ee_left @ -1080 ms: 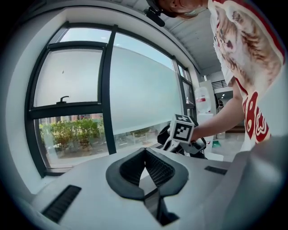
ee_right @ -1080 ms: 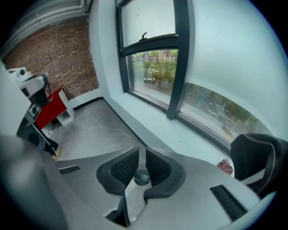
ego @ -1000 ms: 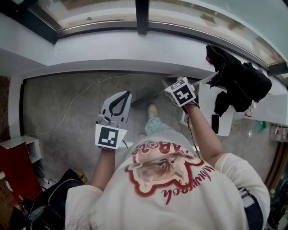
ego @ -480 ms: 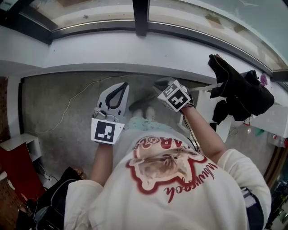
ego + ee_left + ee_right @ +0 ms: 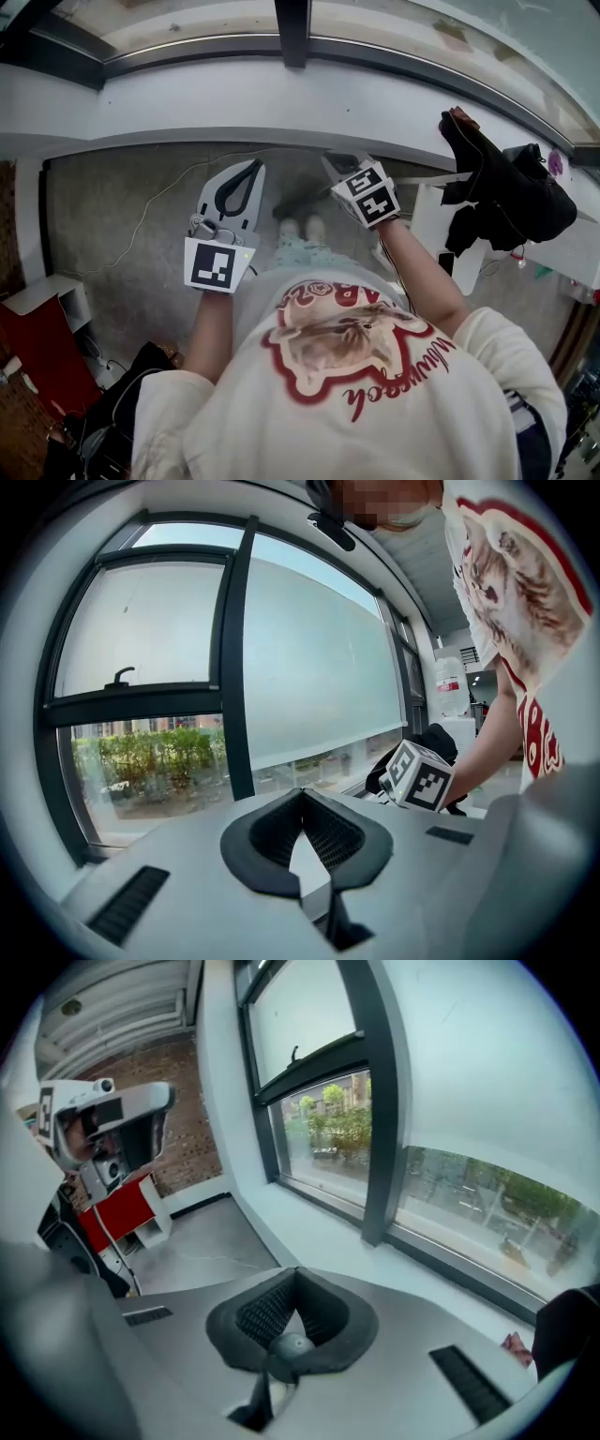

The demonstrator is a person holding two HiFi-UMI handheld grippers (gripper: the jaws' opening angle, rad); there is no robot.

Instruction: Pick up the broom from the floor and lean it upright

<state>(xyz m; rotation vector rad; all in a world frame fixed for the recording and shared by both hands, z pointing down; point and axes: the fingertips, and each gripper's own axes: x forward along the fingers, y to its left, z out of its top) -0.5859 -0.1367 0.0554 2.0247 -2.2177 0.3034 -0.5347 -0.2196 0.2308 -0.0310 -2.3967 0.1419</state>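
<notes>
My right gripper (image 5: 334,161) reaches out over the grey floor below the window sill, and its jaws are shut. In the right gripper view a rounded grey end of the broom handle (image 5: 294,1344) sits in the hollow between the jaws, with the shaft running down out of sight. A dark streak under that gripper in the head view looks like the handle (image 5: 298,199). The broom's head is hidden. My left gripper (image 5: 257,166) hovers beside it on the left, shut, with nothing between its jaws (image 5: 302,793).
A white window sill (image 5: 281,103) runs across the top, with a dark window post (image 5: 291,28) above it. Dark clothes (image 5: 506,178) hang over a white stand at right. A red cabinet (image 5: 37,352), a black bag (image 5: 122,403) and a floor cable (image 5: 159,202) lie at left.
Both grippers have shifted a little to the left in the head view. The right one has come nearer the left and tipped further down over the dark handle.
</notes>
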